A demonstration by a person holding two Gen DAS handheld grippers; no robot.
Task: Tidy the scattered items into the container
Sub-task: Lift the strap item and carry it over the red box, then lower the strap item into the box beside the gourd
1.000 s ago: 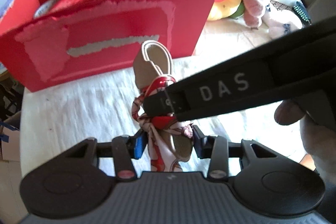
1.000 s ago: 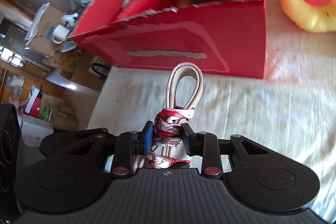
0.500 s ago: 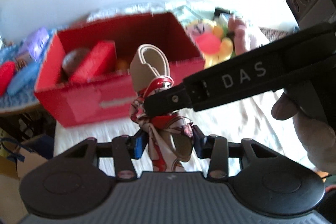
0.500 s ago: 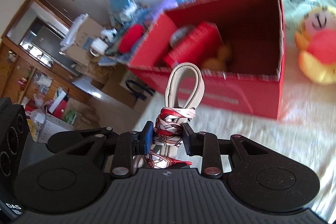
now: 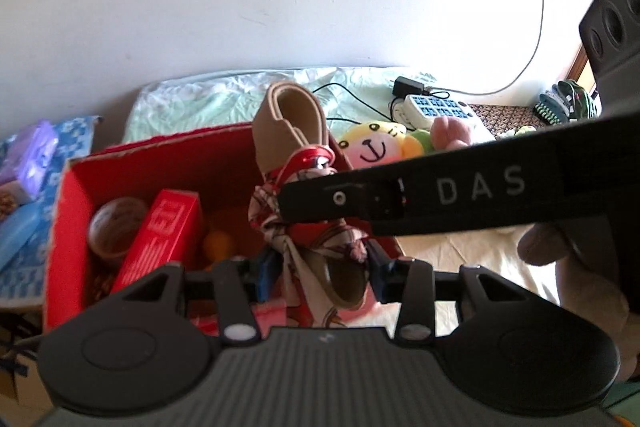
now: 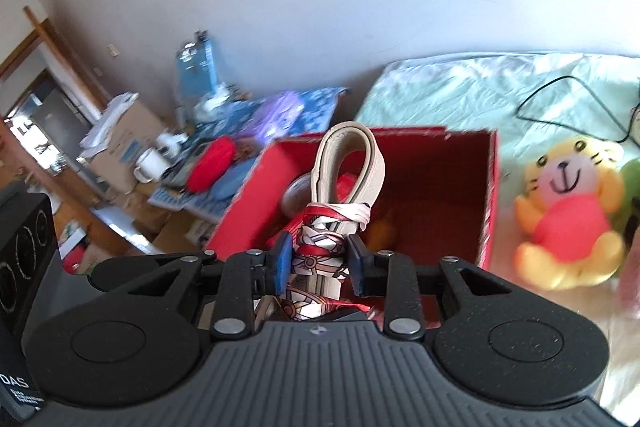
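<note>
Pale bedding underlies a red box. Above its near edge a beige looped strap — bound with a red-white patterned scarf — is clamped by both the left gripper and the right gripper.

Each fisheye camera sits close behind its own fingers, angled down toward the wall, and both views share the red box and yellow plush.

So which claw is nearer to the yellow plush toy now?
Right. The right claw grips the scarf-tied strap with the yellow plush toy close on its right side. The left claw grips the same strap from the side away from the toy.
</note>
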